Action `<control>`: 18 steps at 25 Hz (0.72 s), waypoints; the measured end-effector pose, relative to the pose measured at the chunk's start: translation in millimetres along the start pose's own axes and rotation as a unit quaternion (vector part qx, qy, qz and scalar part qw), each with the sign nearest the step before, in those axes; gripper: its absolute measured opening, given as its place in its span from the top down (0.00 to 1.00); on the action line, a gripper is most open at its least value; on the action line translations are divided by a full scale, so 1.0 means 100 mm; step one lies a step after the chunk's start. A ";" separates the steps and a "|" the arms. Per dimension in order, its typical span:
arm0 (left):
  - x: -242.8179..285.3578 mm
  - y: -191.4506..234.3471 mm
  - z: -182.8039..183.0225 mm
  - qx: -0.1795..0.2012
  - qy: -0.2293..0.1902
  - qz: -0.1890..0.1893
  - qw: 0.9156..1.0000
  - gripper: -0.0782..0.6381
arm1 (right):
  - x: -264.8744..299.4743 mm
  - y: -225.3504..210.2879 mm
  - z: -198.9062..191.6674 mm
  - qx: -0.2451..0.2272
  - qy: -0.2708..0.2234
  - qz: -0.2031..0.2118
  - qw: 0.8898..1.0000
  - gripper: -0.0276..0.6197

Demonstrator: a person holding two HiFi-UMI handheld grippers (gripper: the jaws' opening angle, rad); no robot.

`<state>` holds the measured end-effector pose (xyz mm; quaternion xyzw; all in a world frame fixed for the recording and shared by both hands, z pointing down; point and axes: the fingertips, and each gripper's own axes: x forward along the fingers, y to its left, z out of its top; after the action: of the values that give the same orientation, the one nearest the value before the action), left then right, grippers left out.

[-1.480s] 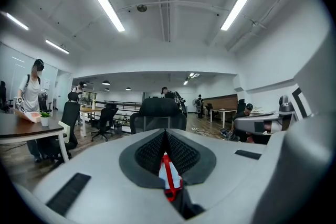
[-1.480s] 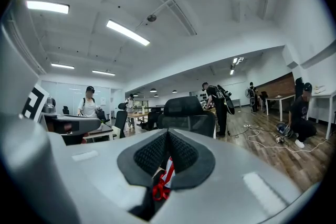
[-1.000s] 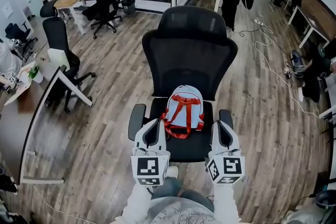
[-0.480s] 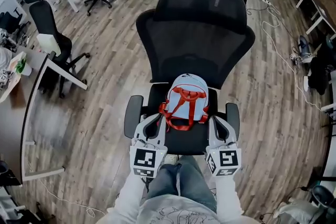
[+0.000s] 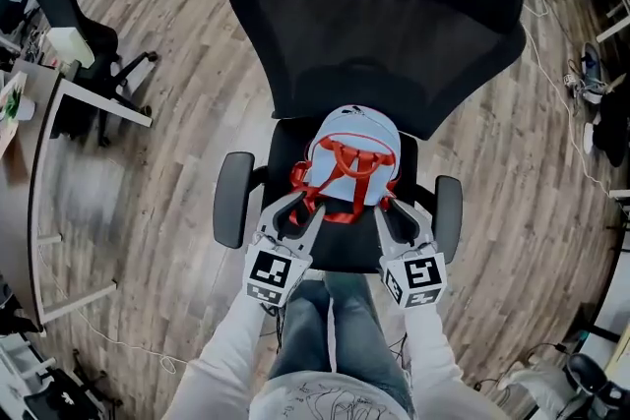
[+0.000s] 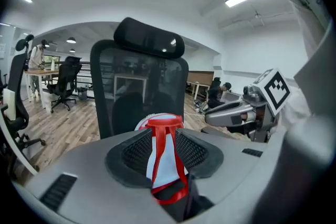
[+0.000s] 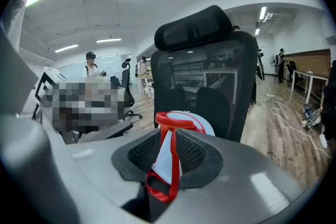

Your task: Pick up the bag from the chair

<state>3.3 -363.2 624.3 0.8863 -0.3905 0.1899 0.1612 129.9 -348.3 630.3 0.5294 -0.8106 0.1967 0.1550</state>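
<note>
A small pale-blue fabric backpack (image 5: 356,141) with red webbing straps (image 5: 340,180) stands upright on the seat of the black mesh office chair (image 5: 374,25), just in front of its backrest and at 12 o'clock from the person. The left gripper (image 5: 302,205) is at the backpack's 7 o'clock and the right gripper (image 5: 393,206) at its 5 o'clock, both tips at its lower edge. Both pairs of jaws have just been opening and stand apart. In each gripper view a red strap hangs in the gap between the pads, which do not clamp it. The chair stands on a wood-plank floor (image 5: 187,113).
</note>
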 end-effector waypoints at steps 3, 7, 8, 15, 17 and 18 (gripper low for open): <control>0.24 -0.02 -0.39 0.026 0.043 -0.030 0.998 0.68 | 0.19 -0.05 -0.32 -0.007 0.031 0.022 0.999 0.78; 0.56 0.02 -0.81 0.038 0.086 -0.062 0.994 0.63 | 0.47 -0.17 -0.77 -0.006 0.072 0.034 0.997 0.75; 0.63 0.03 -0.90 0.041 0.096 -0.067 0.992 0.63 | 0.53 -0.19 -0.87 -0.005 0.082 0.037 0.996 0.75; 1.04 0.16 -1.17 0.041 0.119 -0.093 0.988 0.60 | 0.87 -0.27 -1.20 -0.010 0.110 0.054 0.992 0.73; 1.13 0.16 -1.22 0.028 0.122 -0.103 0.987 0.60 | 0.92 -0.27 -1.24 -0.007 0.112 0.060 0.992 0.73; 1.16 0.16 -1.25 0.022 0.125 -0.107 0.986 0.60 | 0.94 -0.27 -1.26 -0.007 0.113 0.063 0.992 0.73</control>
<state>37.4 -392.4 789.7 0.8957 -0.2657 0.2889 0.2088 123.1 -371.7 787.8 0.4504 -0.8208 0.2596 0.2367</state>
